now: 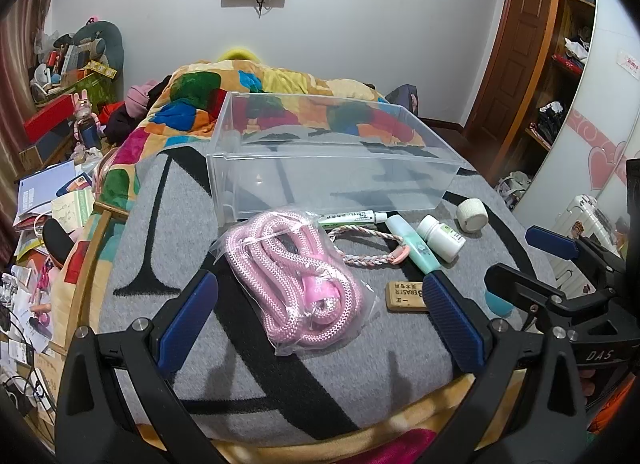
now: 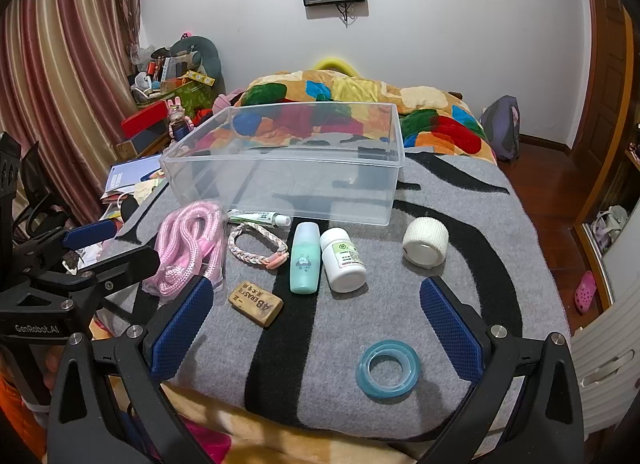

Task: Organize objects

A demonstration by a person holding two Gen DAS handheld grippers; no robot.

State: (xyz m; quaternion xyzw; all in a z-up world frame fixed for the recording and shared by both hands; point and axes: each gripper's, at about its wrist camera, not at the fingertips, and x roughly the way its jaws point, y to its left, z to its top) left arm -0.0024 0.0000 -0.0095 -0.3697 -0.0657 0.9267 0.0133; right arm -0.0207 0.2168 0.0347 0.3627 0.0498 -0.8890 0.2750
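bed [image 2: 460, 200]: grey-black blanket on top, carries everything
bin [image 2: 288, 168]: clear plastic, nothing inside, 12 o'clock of the item row
rope [image 1: 296, 276]: pink, bagged, between left gripper [image 1: 320, 312] fingers, not touched; jaws spread wide
right gripper [image 2: 316, 324]: spread wide, holds nothing
tape ring [image 2: 388, 369]: blue, 5 o'clock of right gripper
gauze roll [image 2: 425, 242]: 3 o'clock of pill bottle [image 2: 343, 260]
green bottle [image 2: 305, 258]: just beside pill bottle, at its 9 o'clock
eraser [image 2: 256, 303]: 7 o'clock of green bottle
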